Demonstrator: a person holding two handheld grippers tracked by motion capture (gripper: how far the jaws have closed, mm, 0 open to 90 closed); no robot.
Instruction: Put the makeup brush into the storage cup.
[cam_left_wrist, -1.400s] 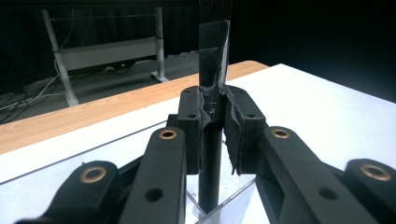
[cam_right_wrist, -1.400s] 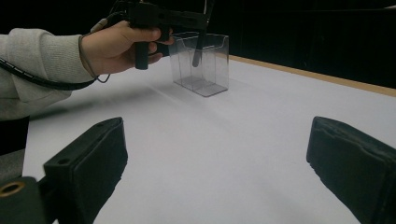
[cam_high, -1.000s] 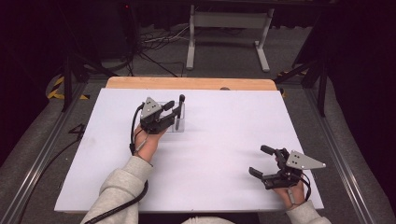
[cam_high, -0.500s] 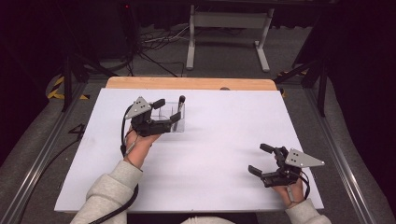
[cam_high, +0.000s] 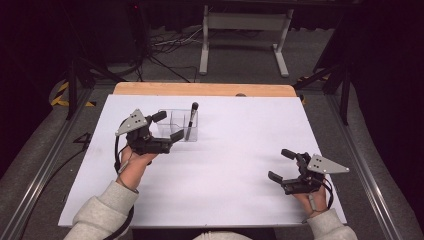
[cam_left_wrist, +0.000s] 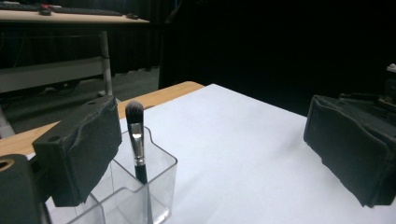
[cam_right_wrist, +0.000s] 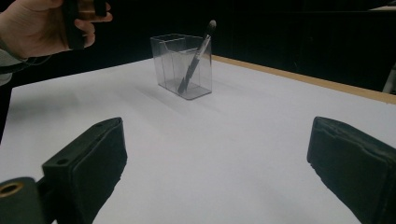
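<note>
Brush (cam_high: 191, 118) and clear box (cam_high: 177, 125) sit far back on the left of the white table (cam_high: 240, 165) in the high view. Your left tongs (cam_high: 168, 126) hang wide apart right by the box; your right tongs (cam_high: 279, 165) rest apart, well away.

In the left gripper view, the brush (cam_left_wrist: 136, 142) leans in the box (cam_left_wrist: 140, 196), its soft tip up. It looks thin and light. Grab the stiff handle, not the hairs.

In the right gripper view, the box (cam_right_wrist: 182, 65) looks slick and likely tips easily, so lift gently.
</note>
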